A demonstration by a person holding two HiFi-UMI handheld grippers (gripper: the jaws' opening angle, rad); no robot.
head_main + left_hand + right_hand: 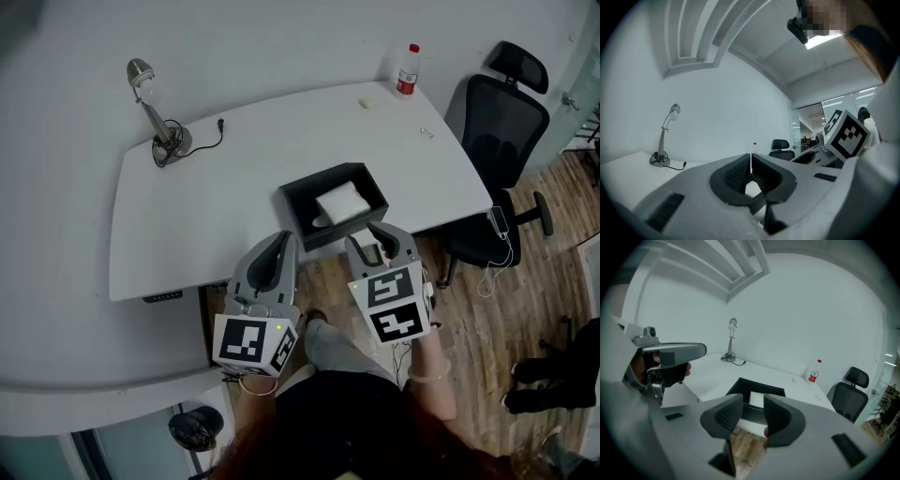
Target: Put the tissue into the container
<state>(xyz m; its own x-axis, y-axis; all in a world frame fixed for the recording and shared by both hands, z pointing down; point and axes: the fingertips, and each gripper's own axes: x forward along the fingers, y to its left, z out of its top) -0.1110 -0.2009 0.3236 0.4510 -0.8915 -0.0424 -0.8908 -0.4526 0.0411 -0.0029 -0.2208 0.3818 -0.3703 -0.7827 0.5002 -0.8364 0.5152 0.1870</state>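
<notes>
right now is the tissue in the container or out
In. The white tissue lies on the floor of the open black container, enclosed by its walls.

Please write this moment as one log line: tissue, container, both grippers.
tissue: inside container | left gripper: shut, empty | right gripper: open, empty

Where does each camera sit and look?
Head view: on the person's head, steeply down at white desk, black open container holding white tissue; left hand-held gripper, right hand-held gripper show.
Left gripper view: on left one, level towards silver desk lamp; its shut jaws show.
Right gripper view: on right one, down at container; its open jaws show.
Both gripper views share the lamp.
</notes>
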